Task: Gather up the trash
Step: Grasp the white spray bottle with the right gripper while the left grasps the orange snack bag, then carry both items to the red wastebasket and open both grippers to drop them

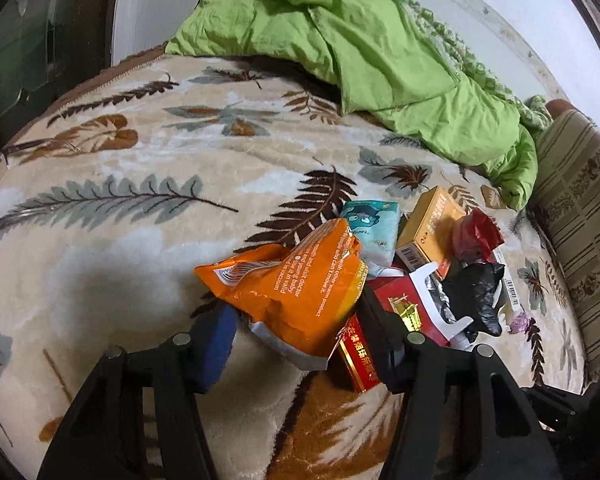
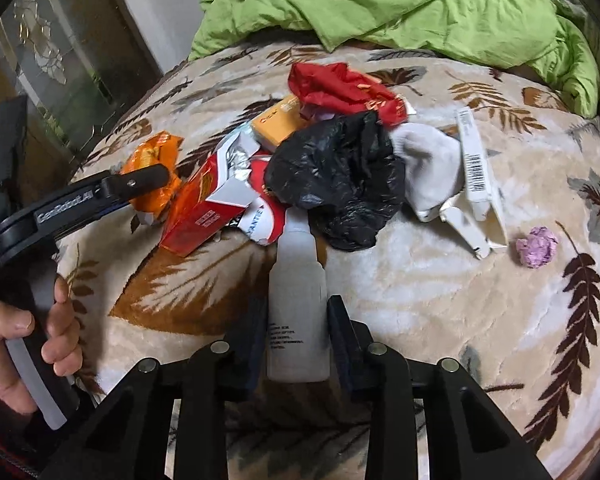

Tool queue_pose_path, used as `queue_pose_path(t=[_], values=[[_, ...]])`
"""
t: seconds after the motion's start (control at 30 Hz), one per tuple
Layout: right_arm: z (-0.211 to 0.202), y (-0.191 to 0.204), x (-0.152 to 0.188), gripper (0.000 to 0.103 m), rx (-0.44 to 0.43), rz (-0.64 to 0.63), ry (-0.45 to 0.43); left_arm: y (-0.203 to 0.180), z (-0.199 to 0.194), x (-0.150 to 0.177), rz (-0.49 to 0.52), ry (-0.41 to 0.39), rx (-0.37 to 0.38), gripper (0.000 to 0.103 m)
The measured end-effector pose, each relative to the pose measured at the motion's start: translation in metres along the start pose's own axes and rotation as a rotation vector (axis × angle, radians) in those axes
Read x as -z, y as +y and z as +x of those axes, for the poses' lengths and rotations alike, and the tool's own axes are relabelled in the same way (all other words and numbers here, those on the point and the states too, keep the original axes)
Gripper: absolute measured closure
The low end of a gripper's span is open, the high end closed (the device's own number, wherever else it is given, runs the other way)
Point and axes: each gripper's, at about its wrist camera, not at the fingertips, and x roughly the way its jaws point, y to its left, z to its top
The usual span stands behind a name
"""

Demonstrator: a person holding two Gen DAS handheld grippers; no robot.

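Your right gripper (image 2: pixel 298 336) pinches a white plastic bottle (image 2: pixel 299 300) between its jaws, low over the leaf-patterned blanket (image 2: pixel 420 300). Your left gripper (image 1: pixel 296 320) has its jaws around an orange wrapper (image 1: pixel 296 280), though whether they press it is unclear. Just beyond, the trash pile (image 2: pixel 332 160) sits mid-blanket; a green quilt (image 2: pixel 380 0) lies along the far edge.

Both wrist cameras look down close over the leaf-patterned blanket (image 1: pixel 140 152). The left view faces the trash pile (image 1: pixel 420 272) at its lower right; the right view has the pile at upper centre. Both share the green quilt (image 2: pixel 380 4) along the top.
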Motion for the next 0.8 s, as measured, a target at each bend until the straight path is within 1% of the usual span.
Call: queue_pose_path(t=[0.1, 0.17, 0.3, 0.37, 0.47, 0.7, 0.8], values=[[-0.007, 0.001, 0.004, 0.071, -0.015, 0.012, -0.015, -0.005, -0.013, 0.004, 0.019, -0.034, 0.011, 0.045], [-0.014, 0.002, 0.008, 0.071, -0.04, 0.021, -0.029, -0.011, -0.023, 0.006, 0.047, -0.073, 0.007, 0.045], [-0.033, 0.007, 0.015, 0.071, -0.066, 0.018, -0.098, -0.03, -0.044, 0.011, 0.115, -0.15, 0.024, 0.045], [-0.041, 0.006, 0.018, 0.071, -0.059, 0.037, -0.128, -0.037, -0.05, 0.015, 0.144, -0.163, 0.032, 0.045], [-0.05, 0.0, 0.02, 0.071, -0.062, 0.075, -0.164, -0.054, -0.056, 0.023, 0.206, -0.16, 0.056, 0.045], [-0.067, -0.021, 0.025, 0.071, -0.087, 0.183, -0.203, -0.08, -0.06, 0.043, 0.274, -0.128, 0.121, 0.045], [-0.077, -0.029, 0.031, 0.071, -0.116, 0.23, -0.207, -0.092, -0.062, 0.052, 0.308, -0.115, 0.152, 0.045]])
